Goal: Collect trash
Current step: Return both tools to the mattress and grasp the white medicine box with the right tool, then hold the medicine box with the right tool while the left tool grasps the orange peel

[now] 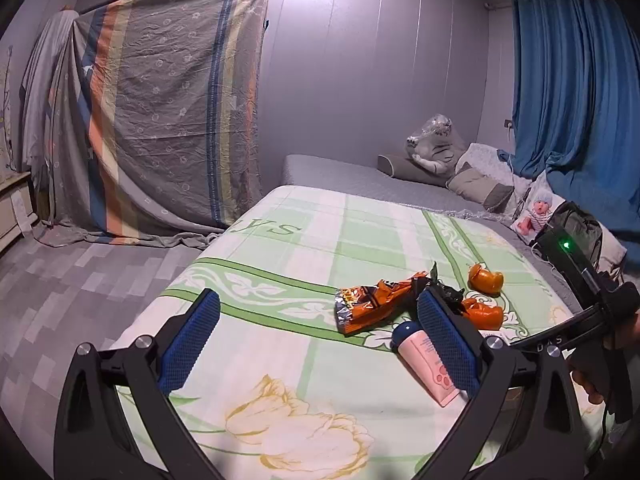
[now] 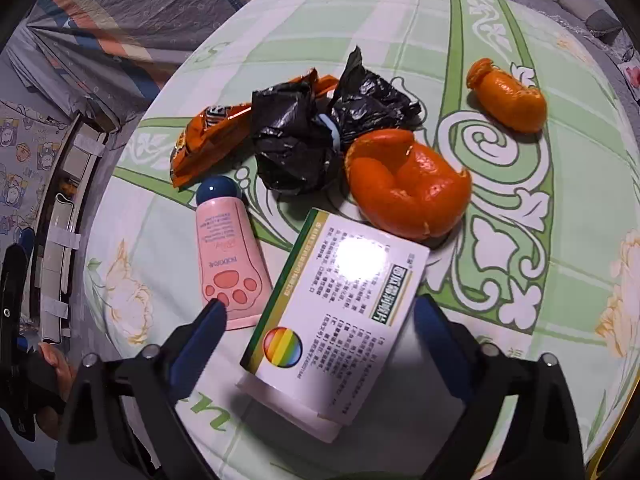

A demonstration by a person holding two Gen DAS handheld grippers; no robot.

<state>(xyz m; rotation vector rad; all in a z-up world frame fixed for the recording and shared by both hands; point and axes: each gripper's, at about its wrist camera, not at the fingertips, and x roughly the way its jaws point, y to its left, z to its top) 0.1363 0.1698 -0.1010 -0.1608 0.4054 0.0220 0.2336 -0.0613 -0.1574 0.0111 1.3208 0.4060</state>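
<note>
On a round table with a green and white floral cloth [image 2: 520, 264] lie an orange snack wrapper [image 2: 208, 136], a crumpled black plastic bag [image 2: 304, 136], a large orange peel [image 2: 404, 188] and a smaller peel [image 2: 508, 96]. A pink tube with a blue cap [image 2: 228, 256] and a white medicine box [image 2: 336, 312] lie nearer. My right gripper [image 2: 320, 312] is open, its jaws on either side of the box's near end. My left gripper [image 1: 320, 324] is open and empty above the cloth, left of the wrapper [image 1: 372, 304], the peels [image 1: 482, 314] and the tube [image 1: 424, 364].
A striped sheet [image 1: 160, 112] hangs over furniture at the back left. A grey bed [image 1: 360, 180] with pillows and a plush toy stands behind the table, beside blue curtains [image 1: 572, 92]. A bag [image 1: 576, 228] sits at the right. Grey floor [image 1: 80, 280] lies to the left.
</note>
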